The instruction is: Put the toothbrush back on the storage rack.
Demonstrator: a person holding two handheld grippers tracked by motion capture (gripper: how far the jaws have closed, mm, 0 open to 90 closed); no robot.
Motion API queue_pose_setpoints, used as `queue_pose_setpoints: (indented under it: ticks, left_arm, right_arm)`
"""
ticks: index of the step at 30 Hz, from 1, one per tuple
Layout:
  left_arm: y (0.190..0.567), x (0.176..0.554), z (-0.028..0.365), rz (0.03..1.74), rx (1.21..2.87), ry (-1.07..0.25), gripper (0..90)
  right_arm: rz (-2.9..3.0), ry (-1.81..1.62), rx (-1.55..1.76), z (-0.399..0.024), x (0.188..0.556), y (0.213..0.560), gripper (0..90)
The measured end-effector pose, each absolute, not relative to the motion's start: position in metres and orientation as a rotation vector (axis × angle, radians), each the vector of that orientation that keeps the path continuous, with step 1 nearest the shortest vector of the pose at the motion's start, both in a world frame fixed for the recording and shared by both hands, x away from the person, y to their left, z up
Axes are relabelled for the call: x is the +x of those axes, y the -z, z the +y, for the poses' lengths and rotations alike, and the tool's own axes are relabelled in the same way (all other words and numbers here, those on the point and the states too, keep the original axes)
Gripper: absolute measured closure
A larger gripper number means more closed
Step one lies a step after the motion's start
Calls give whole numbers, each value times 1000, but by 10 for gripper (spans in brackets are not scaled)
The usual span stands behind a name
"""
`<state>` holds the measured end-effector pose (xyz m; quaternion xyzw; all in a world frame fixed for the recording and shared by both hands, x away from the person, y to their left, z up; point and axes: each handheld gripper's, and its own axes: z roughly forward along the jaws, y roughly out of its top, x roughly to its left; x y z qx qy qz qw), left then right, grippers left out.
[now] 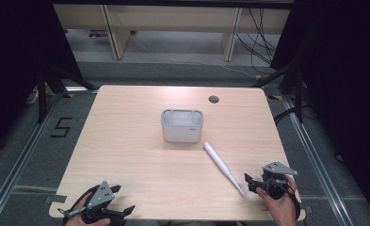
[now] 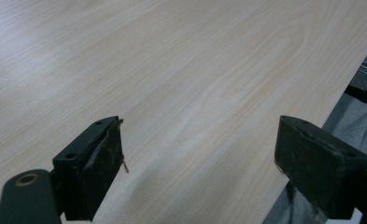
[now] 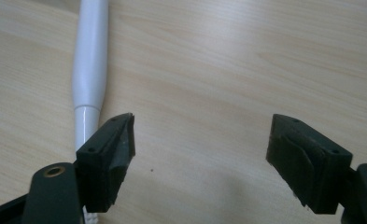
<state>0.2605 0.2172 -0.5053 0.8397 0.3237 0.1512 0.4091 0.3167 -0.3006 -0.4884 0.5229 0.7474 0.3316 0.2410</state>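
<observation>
White toothbrush (image 1: 222, 166) is lying just left of our right gripper (image 1: 255, 182), whose jaws are standing wide and empty. We are holding our left gripper (image 1: 119, 201) wide over bare table (image 1: 126, 141).

A: Table top (image 1: 140, 160)?
B: Pale wood-grain laminate, smooth, low satin sheen; grain lines show clearly in both gripper views.

A: White tool (image 1: 222, 165) near the right gripper (image 1: 254, 182)?
B: Smooth white plastic by its look, light gloss along the thick barrel (image 3: 91, 56), a seam where it steps down to the thinner neck.

A: Container (image 1: 182, 125) at the centre?
B: Light grey plastic, matt, with smooth walls.

A: Gripper jaws?
B: Matt black plastic with brass-coloured rivets. Left gripper (image 2: 200, 163) pads (image 2: 107, 158) look rubbery, scuffed and frayed at the edges. Right pads (image 3: 297, 161) likewise worn. Grey top plate (image 1: 277, 167) looks like dull metal.

A: Floor (image 1: 27, 155)?
B: Grey, rough, carpet-like.
</observation>
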Motion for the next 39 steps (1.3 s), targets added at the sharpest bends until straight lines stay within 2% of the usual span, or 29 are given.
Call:
queue_pose_setpoints:
  ticks: [5,8,22,26,39]
  left_arm:
    - [505,262,219,789,2139,-406,147]
    - [507,260,216,831,2082,-376,147]
    - [506,260,218,828,2106,-384,147]
    - [506,260,218,834,2108,-378,147]
    - [505,260,218,833,2110,-381,148]
  right_arm:
    - [2026,-939,1409,-300,320,485,288]
    - [2032,-932,1399,-300,323,483,304]
    - [2023,-907,1416,-297,336,477,304]
    - [2056,-907,1401,-294,340,474,374]
    - [2129,-872,1330,-277,363,466,710]
